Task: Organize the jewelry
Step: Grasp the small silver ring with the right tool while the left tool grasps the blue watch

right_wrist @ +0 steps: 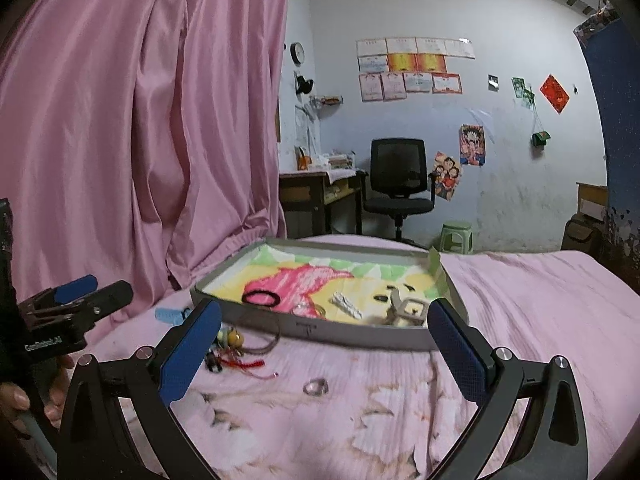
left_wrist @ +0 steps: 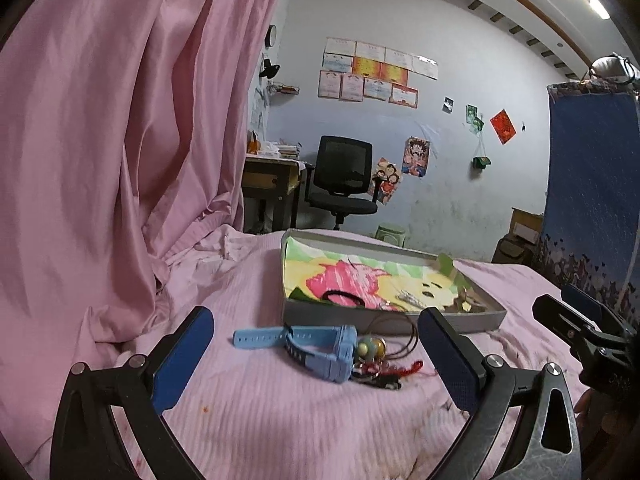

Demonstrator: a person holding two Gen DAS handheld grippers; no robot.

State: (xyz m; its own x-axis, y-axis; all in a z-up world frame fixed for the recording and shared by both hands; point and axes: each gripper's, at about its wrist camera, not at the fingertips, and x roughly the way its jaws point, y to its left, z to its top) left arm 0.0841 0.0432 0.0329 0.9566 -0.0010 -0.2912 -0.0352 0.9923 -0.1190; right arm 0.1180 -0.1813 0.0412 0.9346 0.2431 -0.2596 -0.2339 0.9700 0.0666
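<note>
Pink takes up most of the scene: a big pink curtain [left_wrist: 120, 128] hangs from nine to twelve o'clock in both wrist views, and below it a pink bed sheet [right_wrist: 520, 300] spreads across the bed. At the far wall, around one o'clock, there's a black office chair [right_wrist: 396, 184] beside a desk.

On the bed, a shallow grey tray [right_wrist: 360, 334] lined with a bright pink-and-yellow drawing lies at twelve o'clock from the right gripper [right_wrist: 324, 352]. Inside it: a black hair tie [right_wrist: 262, 298] toward the left, a small silvery clip [right_wrist: 347, 307] near the middle, and some metal pieces at the right end, too blurred to name.

The left gripper [left_wrist: 316, 354] has its blue-padded fingers wide apart, nothing between the pads, and dead ahead on the sheet is a light blue watch [left_wrist: 320, 350], strap stretched out toward nine o'clock. Touching its right side lies a tangle: a round beaded charm [left_wrist: 370, 350] on a dark cord loop, with a red braided string [left_wrist: 404, 370] trailing toward three o'clock.

The right gripper's fingers are also spread apart and empty. On the sheet between them, alone, is a small clear ring [right_wrist: 316, 386], well apart from the tray's near wall.
</note>
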